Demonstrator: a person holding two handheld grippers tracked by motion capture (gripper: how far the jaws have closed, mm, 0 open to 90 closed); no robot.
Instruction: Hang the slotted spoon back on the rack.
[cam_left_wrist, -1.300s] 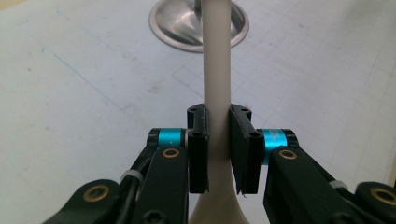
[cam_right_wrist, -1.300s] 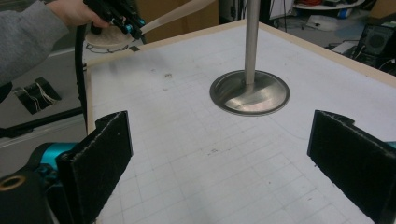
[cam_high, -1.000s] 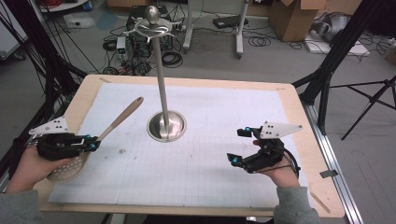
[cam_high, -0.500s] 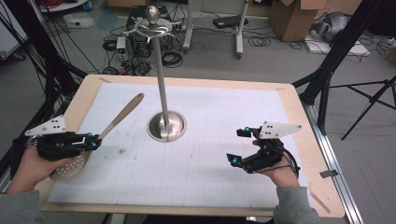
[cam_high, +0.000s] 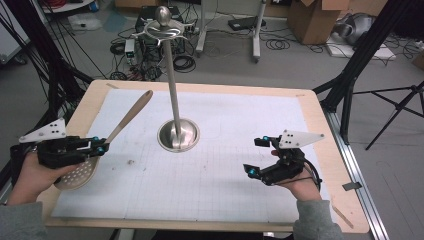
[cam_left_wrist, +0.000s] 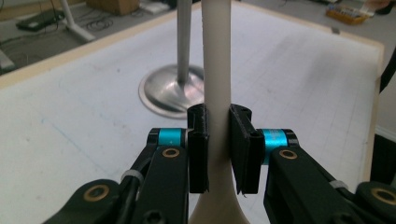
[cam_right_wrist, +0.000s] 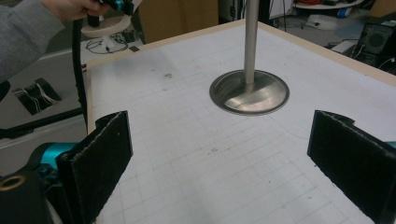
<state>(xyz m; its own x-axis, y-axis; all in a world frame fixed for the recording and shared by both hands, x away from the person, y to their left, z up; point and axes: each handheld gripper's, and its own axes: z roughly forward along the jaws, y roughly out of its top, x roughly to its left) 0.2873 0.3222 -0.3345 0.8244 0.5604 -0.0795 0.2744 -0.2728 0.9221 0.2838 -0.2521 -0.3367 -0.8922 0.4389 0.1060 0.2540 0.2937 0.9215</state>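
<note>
— Left gripper view: is the left gripper (cam_left_wrist: 218, 144) clamped?
— Yes, on the slotted spoon's (cam_high: 120, 131) handle, beside the metal stand (cam_high: 178, 134).
— And the right gripper (cam_right_wrist: 219, 163)?
— Jaws wide apart, holding nothing.

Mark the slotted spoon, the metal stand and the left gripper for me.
slotted spoon (cam_high: 131, 114): high view, on its wooden handle.
metal stand (cam_high: 178, 135): high view, on its round base.
left gripper (cam_left_wrist: 218, 140): left gripper view, midway between the fingertips clamping the spoon handle.
</note>
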